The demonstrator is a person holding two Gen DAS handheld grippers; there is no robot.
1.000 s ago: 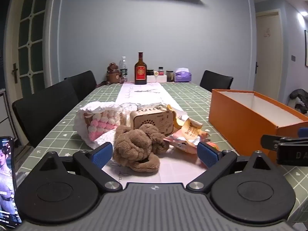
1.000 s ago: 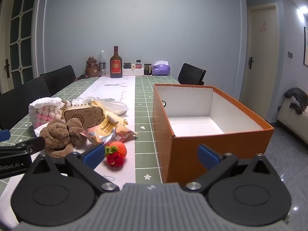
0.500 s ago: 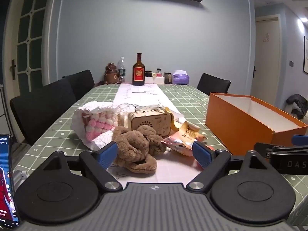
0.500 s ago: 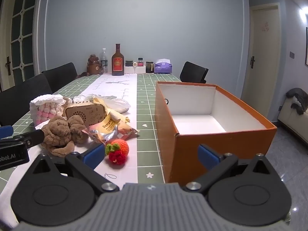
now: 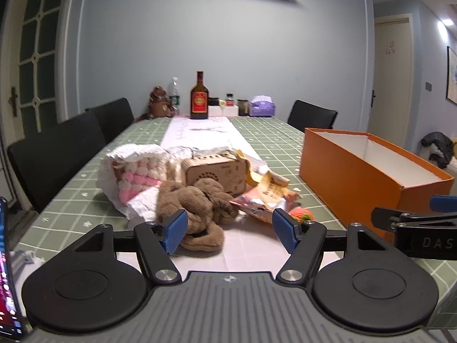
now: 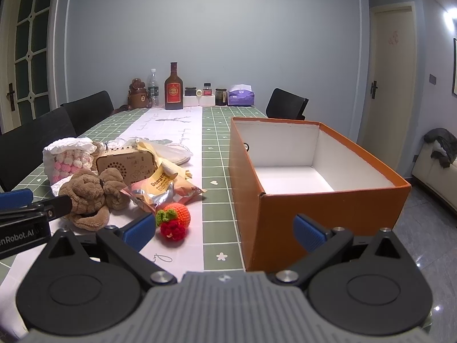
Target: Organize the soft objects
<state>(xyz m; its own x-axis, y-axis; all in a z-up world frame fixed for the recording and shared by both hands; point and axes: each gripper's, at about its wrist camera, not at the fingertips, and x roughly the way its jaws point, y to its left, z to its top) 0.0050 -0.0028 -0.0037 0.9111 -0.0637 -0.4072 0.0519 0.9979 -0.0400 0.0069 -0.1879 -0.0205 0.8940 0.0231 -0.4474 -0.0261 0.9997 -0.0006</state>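
Observation:
A brown plush toy (image 5: 197,208) lies on the white runner just beyond my left gripper (image 5: 230,233), which is open and empty. It also shows in the right wrist view (image 6: 91,197). A pink and white crocheted piece in white wrapping (image 5: 137,174) sits behind it. A knitted orange and red fruit (image 6: 174,220) lies near my right gripper (image 6: 224,233), which is open and empty before the orange box (image 6: 328,208). The box is open and empty inside.
A wooden radio box (image 5: 217,171) and snack wrappers (image 5: 265,194) lie among the soft things. A bottle (image 5: 199,100), jars and a tissue pack (image 5: 262,108) stand at the table's far end. Black chairs (image 5: 57,154) line the left side. A phone (image 5: 7,285) stands at the left edge.
My left gripper has narrowed somewhat and its view has tilted down towards the plush. My right gripper's view has risen slightly; its jaws stay wide.

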